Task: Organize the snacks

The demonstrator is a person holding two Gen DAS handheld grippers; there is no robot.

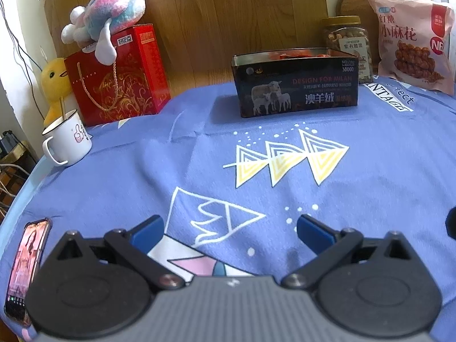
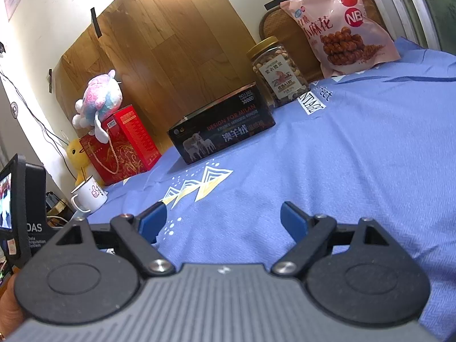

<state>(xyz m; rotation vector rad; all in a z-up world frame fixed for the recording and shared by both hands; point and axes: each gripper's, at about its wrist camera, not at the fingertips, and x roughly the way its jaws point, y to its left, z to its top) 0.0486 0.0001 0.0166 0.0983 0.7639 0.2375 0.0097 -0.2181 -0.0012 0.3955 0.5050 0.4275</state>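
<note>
Left gripper (image 1: 230,226): blue-padded fingers spread wide apart, nothing between them; it hangs over the bare blue cloth, pointing down toward the printed triangles.
Right gripper (image 2: 223,219): jaws likewise wide apart and empty, low over the cloth, aimed across the table at the tin.
Tablecloth (image 1: 370,176): blue, printed with yellow and white triangles, dots and some lettering; slightly creased.
Dark tin (image 1: 296,84): open rectangular box with sheep pictured on its side, standing on the cloth toward the back wall; orange-red packets show just above its rim in the left wrist view.
Nut jar (image 2: 278,71): clear jar with a gold lid and paper label, upright just behind the tin's right end.
Pink snack bag (image 1: 413,40): large pouch showing twisted fried dough, upright at the back right, leaning against a woven chair back; near the jar but apart from it.
Red gift box (image 1: 119,77): stands at the back left with a rope handle, well apart from the tin.
Plush toy (image 1: 108,20): pink, blue and white, lying on top of the red box.
Yellow duck (image 1: 54,85): soft toy beside the red box, behind the mug.
White mug (image 1: 68,142): enamel, at the cloth's left edge, a thin stick standing in it.
Phone (image 1: 25,268): lying near the left edge, screen lit.
Backdrop (image 2: 171,42): wood-grain sheet taped to the wall.
</note>
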